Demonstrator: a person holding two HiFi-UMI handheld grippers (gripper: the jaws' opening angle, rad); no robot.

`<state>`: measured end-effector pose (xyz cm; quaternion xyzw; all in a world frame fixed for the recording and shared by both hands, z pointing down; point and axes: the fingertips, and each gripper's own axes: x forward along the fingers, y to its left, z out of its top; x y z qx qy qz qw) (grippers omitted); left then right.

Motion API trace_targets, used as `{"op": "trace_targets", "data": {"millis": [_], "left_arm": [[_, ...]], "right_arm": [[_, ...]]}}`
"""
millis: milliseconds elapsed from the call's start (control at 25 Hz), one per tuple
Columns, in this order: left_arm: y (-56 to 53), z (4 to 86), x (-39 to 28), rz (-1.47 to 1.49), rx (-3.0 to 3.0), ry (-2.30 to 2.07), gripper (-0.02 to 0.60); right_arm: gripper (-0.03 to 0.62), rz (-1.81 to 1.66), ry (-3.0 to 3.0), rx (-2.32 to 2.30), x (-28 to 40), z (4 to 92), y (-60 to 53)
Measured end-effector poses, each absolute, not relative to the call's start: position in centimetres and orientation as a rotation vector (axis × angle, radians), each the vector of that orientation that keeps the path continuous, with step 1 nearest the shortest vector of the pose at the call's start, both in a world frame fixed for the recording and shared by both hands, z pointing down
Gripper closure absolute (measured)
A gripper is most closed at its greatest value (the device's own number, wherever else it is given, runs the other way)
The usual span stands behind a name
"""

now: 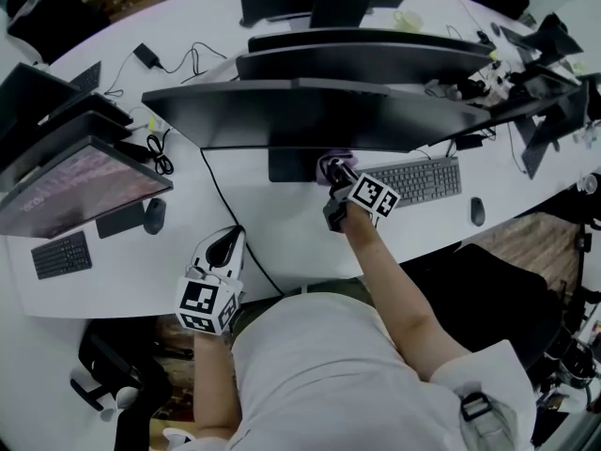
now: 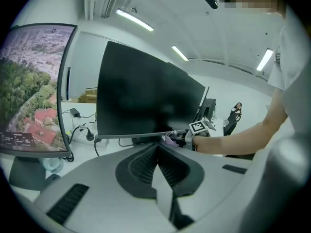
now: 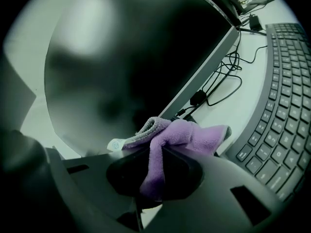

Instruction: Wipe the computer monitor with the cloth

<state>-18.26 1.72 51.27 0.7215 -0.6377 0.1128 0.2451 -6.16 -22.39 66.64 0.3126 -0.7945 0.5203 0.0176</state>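
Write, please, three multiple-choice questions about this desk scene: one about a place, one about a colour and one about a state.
1. Where is the cloth?
A. on the floor
B. in the right gripper, by the dark monitor's lower edge
C. over a chair

2. What colour is the cloth mostly?
A. green
B. red
C. purple

3. How do the left gripper's jaws stand?
A. together, empty
B. wide apart
C. shut on the cloth

Answers:
1 B: the right gripper view shows it pinched between the jaws beside the screen's edge.
2 C: its folds are purple in that view.
3 A: the left gripper view shows the jaws meeting with nothing between them.
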Motion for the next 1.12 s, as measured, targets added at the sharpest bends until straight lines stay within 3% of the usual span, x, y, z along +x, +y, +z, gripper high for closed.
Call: {"op": "trace_targets", "data": {"millis": [1120], "left_arm": [[9.8,52.5,-29.9,0.225,1.94,-1.753,0.584]], "right_arm": [[0.543,1.564,-2.511,0.817,-23.1,66.1,-14.1]]}}
